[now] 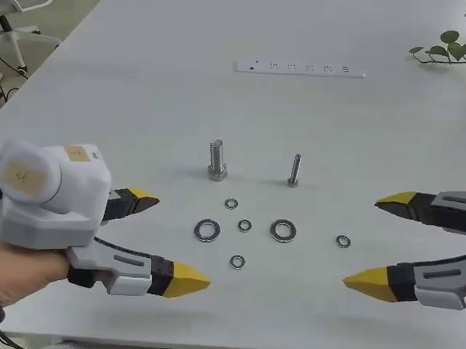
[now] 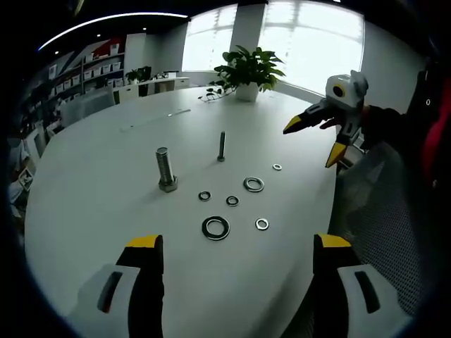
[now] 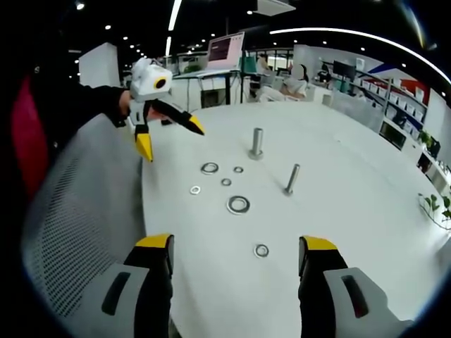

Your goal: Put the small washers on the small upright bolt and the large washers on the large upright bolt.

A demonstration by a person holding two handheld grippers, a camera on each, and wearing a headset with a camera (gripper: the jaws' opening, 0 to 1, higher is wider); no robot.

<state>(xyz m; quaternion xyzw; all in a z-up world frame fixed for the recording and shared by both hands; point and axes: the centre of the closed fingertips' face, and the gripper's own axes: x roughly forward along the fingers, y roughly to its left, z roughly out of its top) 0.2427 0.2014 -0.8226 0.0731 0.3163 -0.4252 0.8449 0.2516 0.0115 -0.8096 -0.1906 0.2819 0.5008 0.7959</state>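
Upright on the white table (image 1: 144,102) stand the large bolt (image 1: 217,160) (image 2: 165,169) (image 3: 256,143) and the small bolt (image 1: 294,170) (image 2: 222,146) (image 3: 292,179). In front of them lie two large washers (image 1: 206,230) (image 1: 283,231) and several small washers, among them one (image 1: 231,203) nearest the bolts and one (image 1: 343,241) off to the right. My left gripper (image 1: 169,237) (image 2: 238,241) is open, left of the washers. My right gripper (image 1: 374,241) (image 3: 236,243) is open on their right. Both hold nothing.
A white power strip (image 1: 299,68) lies at the far side of the table. A potted plant (image 2: 248,70) stands near the far right edge. The table's front edge (image 1: 227,344) runs just below the grippers.
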